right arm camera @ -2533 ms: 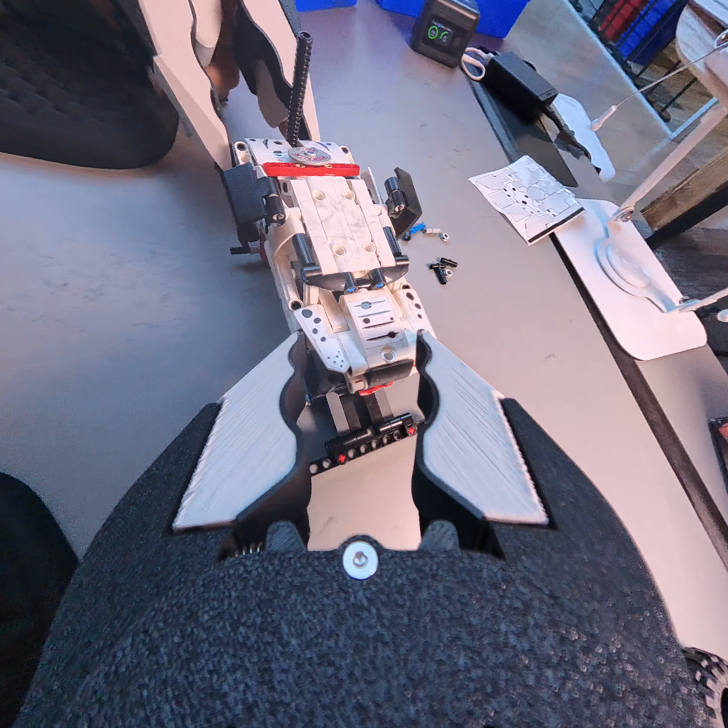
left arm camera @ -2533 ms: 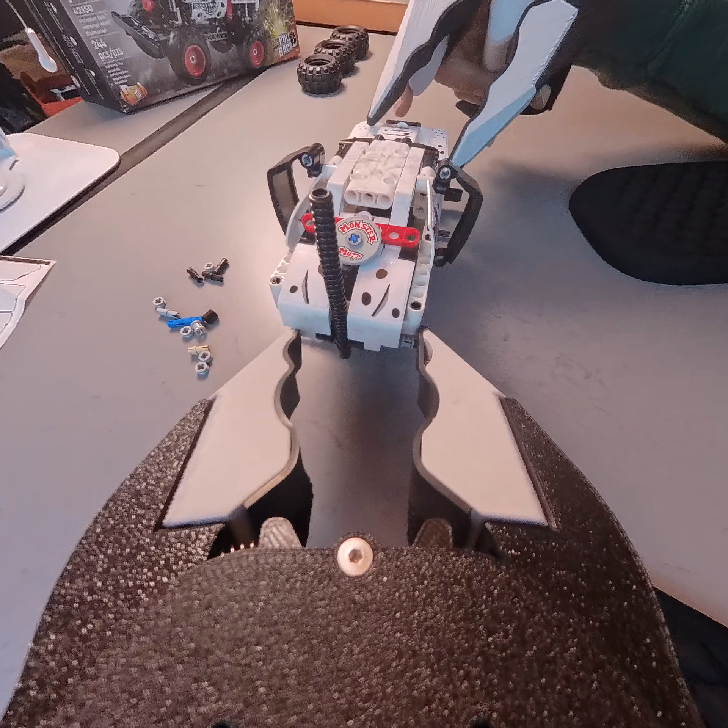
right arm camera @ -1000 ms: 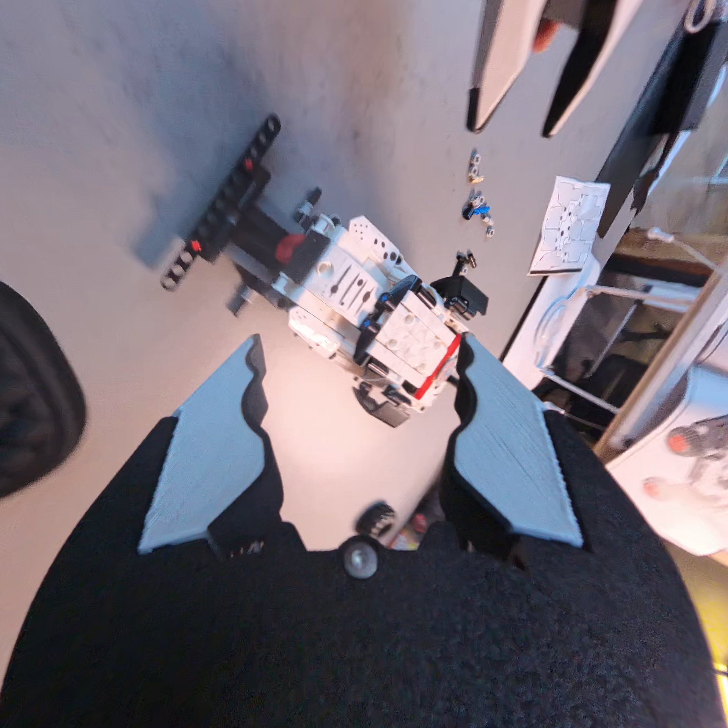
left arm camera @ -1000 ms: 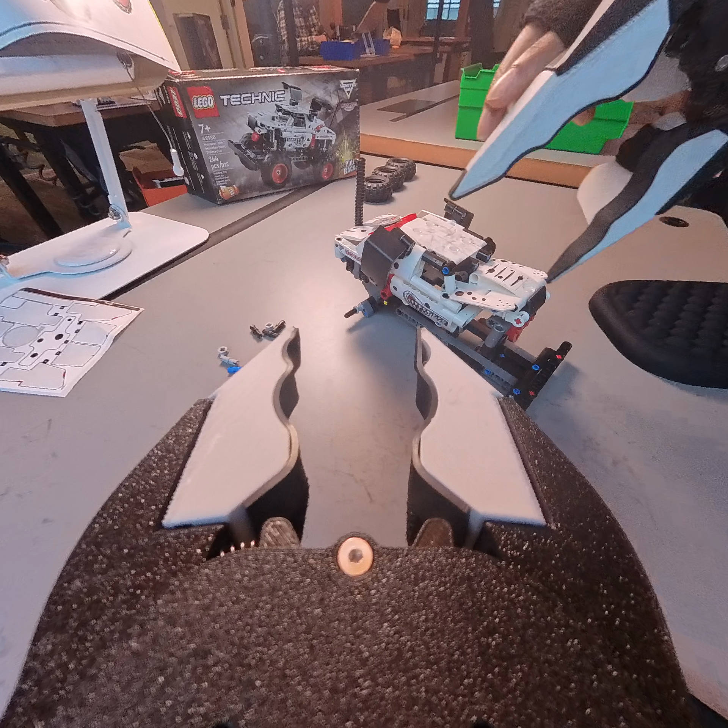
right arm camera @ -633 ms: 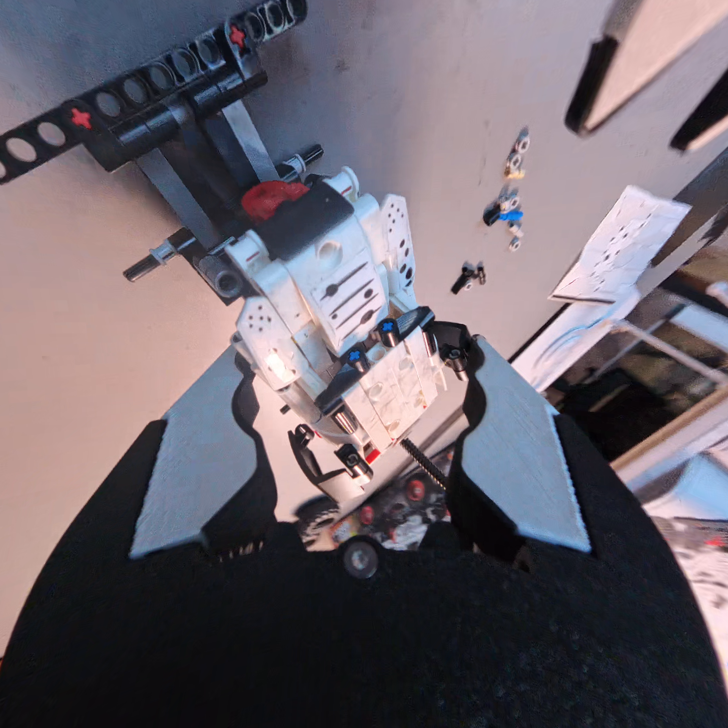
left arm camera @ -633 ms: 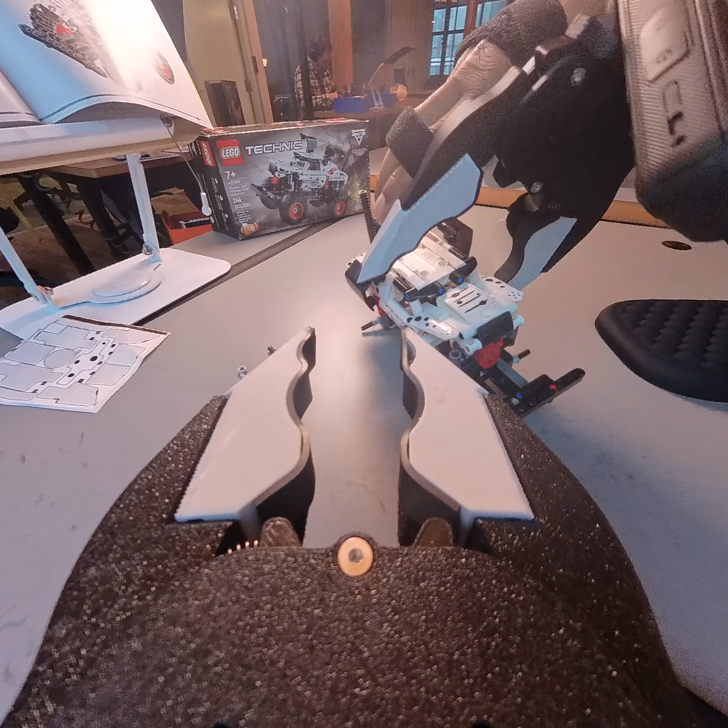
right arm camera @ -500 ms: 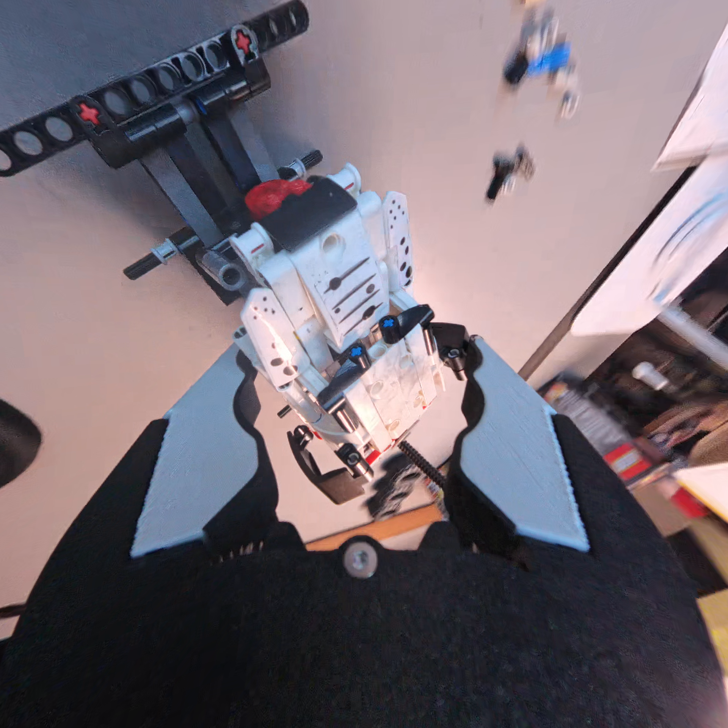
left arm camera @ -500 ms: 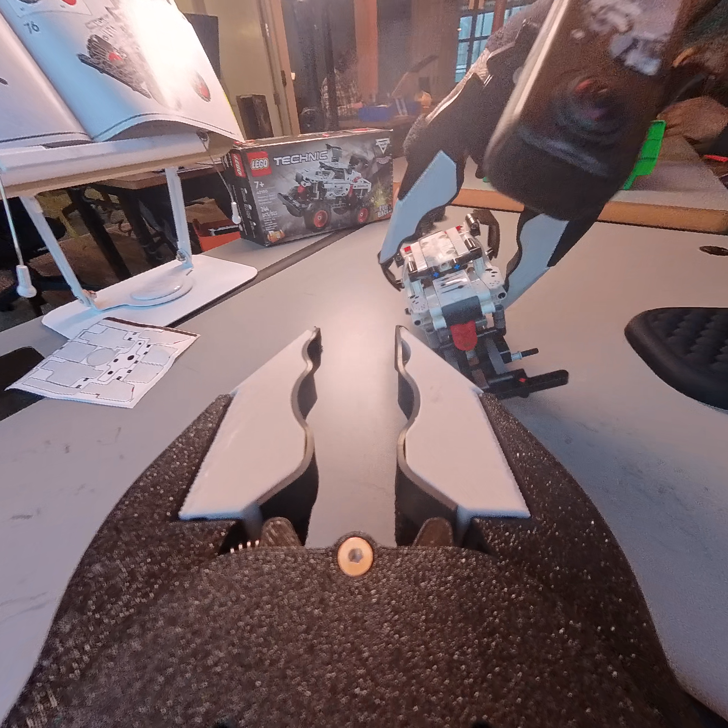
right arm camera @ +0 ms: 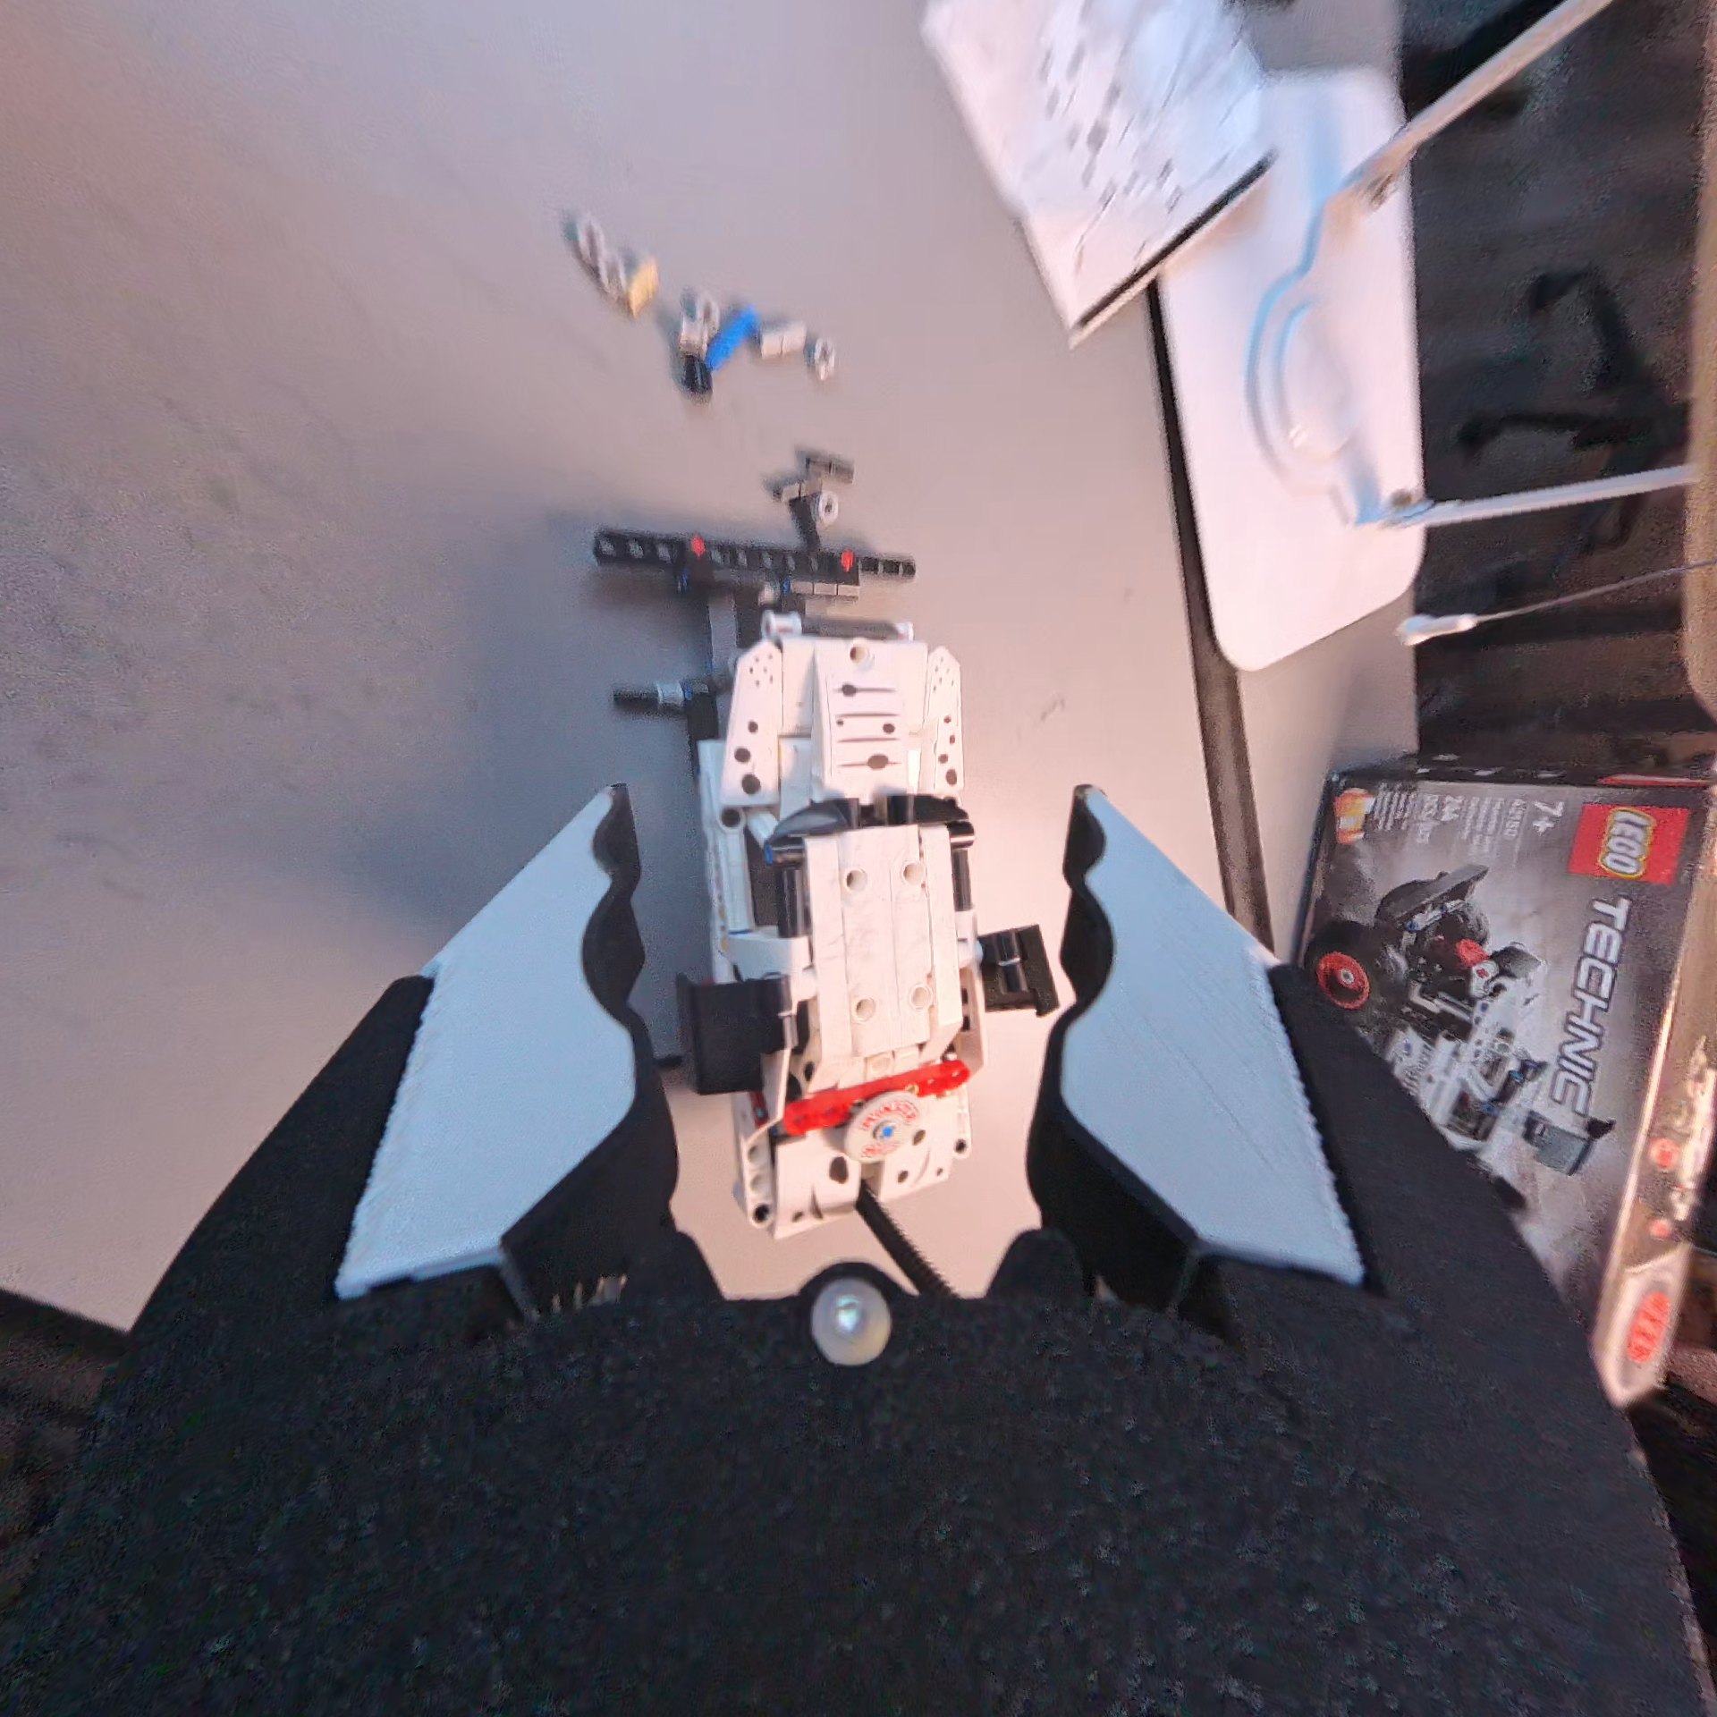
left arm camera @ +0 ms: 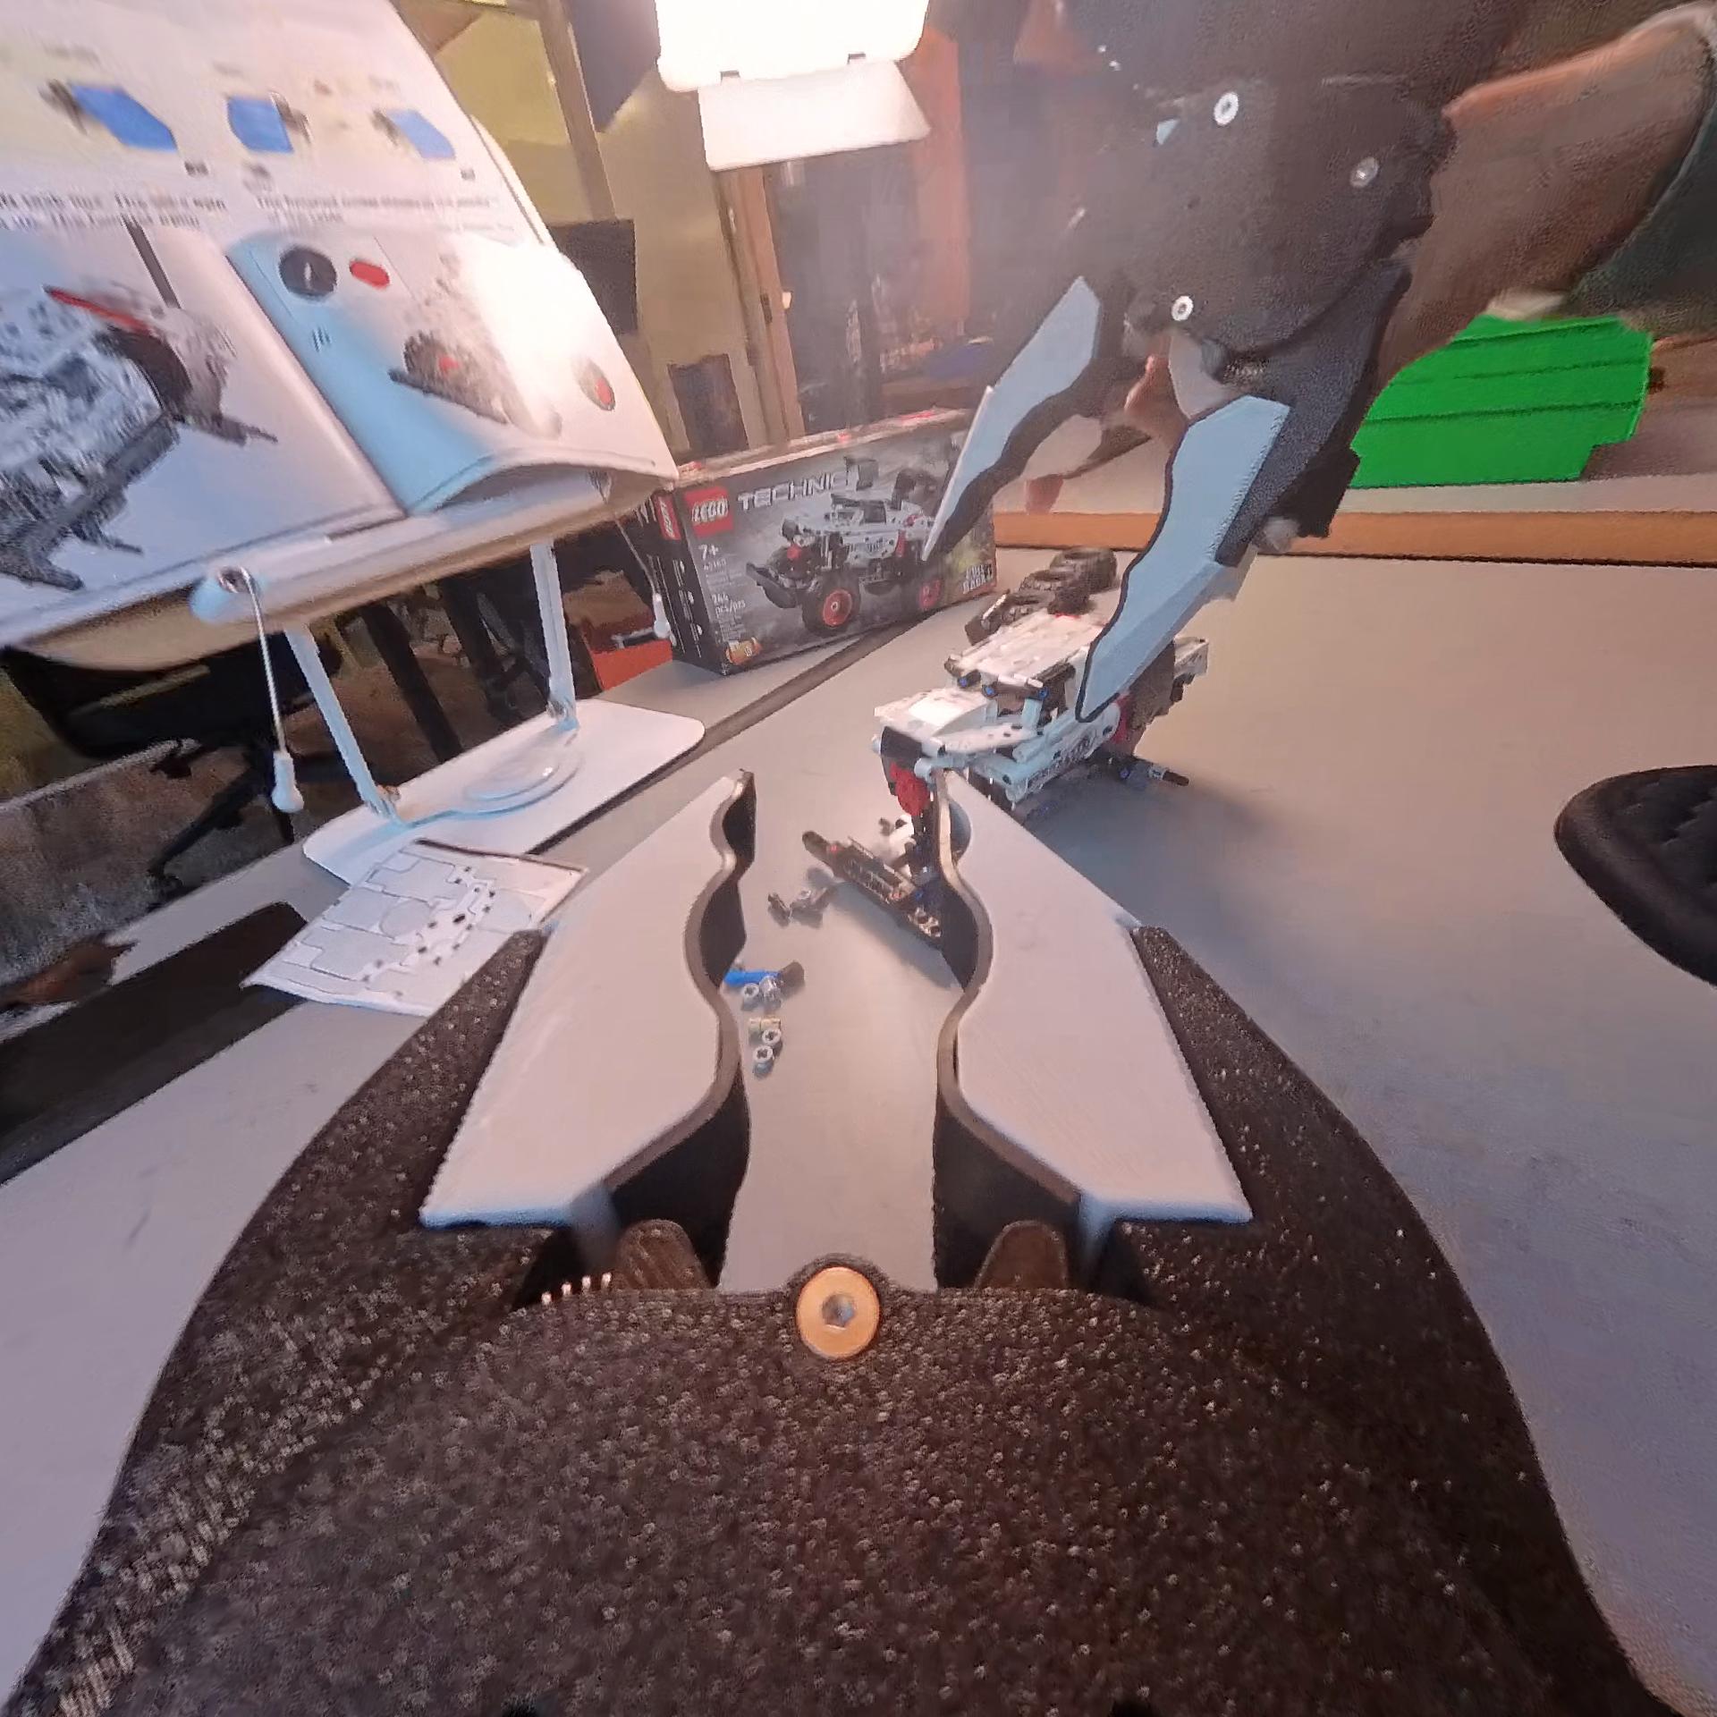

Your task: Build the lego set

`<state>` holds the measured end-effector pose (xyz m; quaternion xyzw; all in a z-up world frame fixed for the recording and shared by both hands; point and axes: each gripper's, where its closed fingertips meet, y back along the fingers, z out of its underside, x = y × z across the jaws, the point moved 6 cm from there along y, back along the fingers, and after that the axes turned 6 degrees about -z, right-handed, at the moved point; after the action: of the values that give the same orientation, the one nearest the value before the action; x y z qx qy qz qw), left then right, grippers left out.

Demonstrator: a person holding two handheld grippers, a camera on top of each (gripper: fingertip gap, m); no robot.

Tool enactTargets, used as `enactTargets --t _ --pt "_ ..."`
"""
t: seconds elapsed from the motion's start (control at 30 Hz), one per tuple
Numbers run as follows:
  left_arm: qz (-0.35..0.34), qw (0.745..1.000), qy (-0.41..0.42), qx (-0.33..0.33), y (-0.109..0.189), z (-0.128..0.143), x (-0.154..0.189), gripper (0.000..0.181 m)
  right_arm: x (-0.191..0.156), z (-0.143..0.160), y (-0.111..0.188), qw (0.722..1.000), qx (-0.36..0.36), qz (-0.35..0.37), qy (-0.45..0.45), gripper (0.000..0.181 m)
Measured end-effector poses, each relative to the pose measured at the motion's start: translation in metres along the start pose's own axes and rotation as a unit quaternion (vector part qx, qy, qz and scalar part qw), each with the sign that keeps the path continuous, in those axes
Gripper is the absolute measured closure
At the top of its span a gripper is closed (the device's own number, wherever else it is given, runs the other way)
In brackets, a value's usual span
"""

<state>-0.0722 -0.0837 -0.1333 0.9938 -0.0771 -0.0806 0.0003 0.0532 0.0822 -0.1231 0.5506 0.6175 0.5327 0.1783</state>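
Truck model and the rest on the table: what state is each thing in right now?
Truck model: partly built, wheelless, resting on the table.
Right tongs: open, straddling the model.
Left tongs: open, empty.
Loose tyres: unmounted, behind the model.
Small loose pieces: scattered, unused.
Instruction booklet: open on its stand.

Grey desk [left arm camera: 1394,929] is carrying the white truck model [left arm camera: 1031,720], with loose small pieces [left arm camera: 766,989] lying just in front of it. A sticker sheet [left arm camera: 423,915] and a white stand base [left arm camera: 520,771] are sitting toward one edge, the set's box [left arm camera: 818,557] and black tyres [left arm camera: 1068,571] resting farther back.
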Motion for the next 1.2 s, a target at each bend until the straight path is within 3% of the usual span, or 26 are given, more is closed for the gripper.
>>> enactTargets --t 0.13,0.23,0.33,0.43,0.47,0.5,0.53,0.6,0.67,0.73,0.87,0.97,1.07,1.13,1.2 --pt "-0.069 0.995 -0.029 0.06 0.047 -0.066 -0.018 0.147 -0.021 0.027 0.044 0.983 0.164 0.038 -0.067 0.097" --pt "-0.204 0.978 -0.02 0.023 0.111 -0.085 -0.078 0.15 -0.042 0.078 0.067 0.966 0.222 0.056 -0.121 0.106" --pt "-0.291 0.952 0.044 -0.089 0.163 -0.052 -0.152 0.148 -0.05 0.131 0.06 0.967 0.191 0.067 -0.152 0.104" --pt "-0.309 0.901 0.112 -0.283 0.186 0.02 -0.201 0.118 -0.049 0.146 0.039 0.96 0.192 0.02 -0.202 0.092" --pt "-0.3 0.889 0.148 -0.314 0.189 0.04 -0.208 0.101 -0.045 0.145 0.031 0.956 0.199 0.01 -0.215 0.088" --pt "-0.28 0.895 0.201 -0.284 0.189 0.045 -0.21 0.11 -0.04 0.142 0.022 0.953 0.203 0.003 -0.223 0.084" --pt "-0.27 0.888 0.228 -0.294 0.192 0.053 -0.211 0.108 -0.035 0.139 0.013 0.952 0.201 -0.001 -0.232 0.078" --pt "-0.303 0.863 0.194 -0.355 0.203 0.069 -0.217 0.102 -0.024 0.132 -0.004 0.951 0.194 -0.005 -0.241 0.073" --pt "-0.312 0.859 0.179 -0.363 0.207 0.074 -0.217 0.106 -0.014 0.129 -0.016 0.957 0.182 -0.002 -0.228 0.079" --pt "-0.305 0.848 0.176 -0.395 0.21 0.085 -0.216 0.108 -0.004 0.13 -0.025 0.964 0.173 0.002 -0.201 0.097" --pt "-0.278 0.826 0.181 -0.456 0.208 0.112 -0.213 0.106 0.021 0.132 -0.035 0.973 0.17 0.01 -0.154 0.101" --pt "-0.269 0.814 0.185 -0.48 0.206 0.126 -0.214 0.105 0.036 0.138 -0.022 0.975 0.173 0.026 -0.139 0.095" --pt "-0.265 0.816 0.193 -0.476 0.206 0.126 -0.215 0.11 0.051 0.164 -0.001 0.967 0.181 0.026 -0.178 0.092" --pt "-0.262 0.816 0.192 -0.478 0.207 0.126 -0.215 0.111 0.067 0.191 0.007 0.959 0.174 0.065 -0.215 0.107" --pt "-0.262 0.815 0.193 -0.479 0.207 0.125 -0.215 0.116 0.075 0.212 0.006 0.952 0.169 0.062 -0.247 0.107"
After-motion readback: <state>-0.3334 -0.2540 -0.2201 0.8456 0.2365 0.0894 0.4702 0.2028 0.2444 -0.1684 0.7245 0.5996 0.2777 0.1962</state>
